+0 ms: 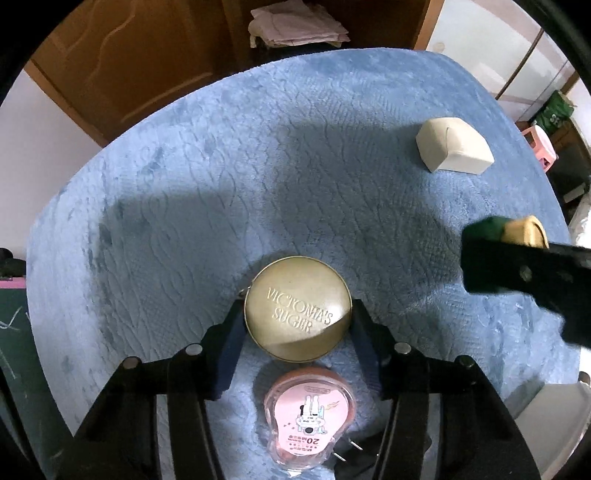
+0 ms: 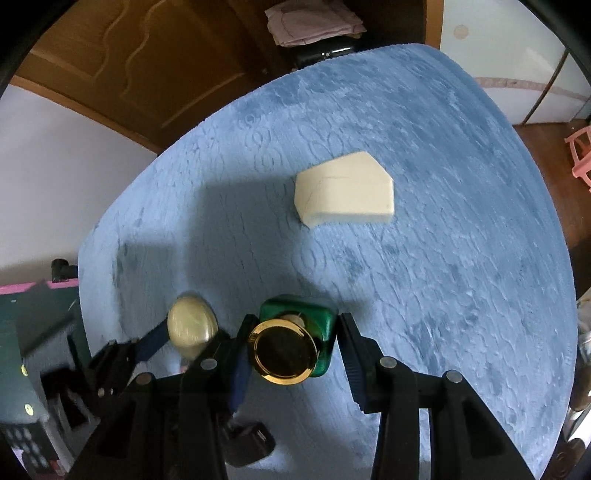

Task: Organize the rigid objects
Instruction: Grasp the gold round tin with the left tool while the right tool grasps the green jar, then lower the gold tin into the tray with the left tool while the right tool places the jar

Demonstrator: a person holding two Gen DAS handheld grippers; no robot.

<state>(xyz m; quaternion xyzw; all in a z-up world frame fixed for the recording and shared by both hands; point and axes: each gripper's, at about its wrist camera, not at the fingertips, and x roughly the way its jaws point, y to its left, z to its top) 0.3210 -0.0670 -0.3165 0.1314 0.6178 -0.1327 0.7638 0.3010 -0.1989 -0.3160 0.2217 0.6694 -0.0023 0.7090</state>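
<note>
Gold-coloured round tin (image 1: 297,308), lid embossed with lettering, sits between the fingers of the left tool (image 1: 297,314), both pads against its sides; it is held above the blue cloth (image 1: 221,166) covering the bench. Below the tin, a pink packet (image 1: 310,417) lies on the cloth between the tool's arms. Green bottle (image 2: 312,332) with a shiny gold cap (image 2: 282,352) is held by the right tool (image 2: 291,341): the left pad touches it, while contact on the right side cannot be judged. In the left wrist view this bottle appears blurred at the right edge. A cream box (image 2: 345,194) rests on the cloth well beyond both tools. Folded fabric (image 1: 295,27) lies past the bench's far edge, beside a wooden door (image 2: 140,55).
</note>
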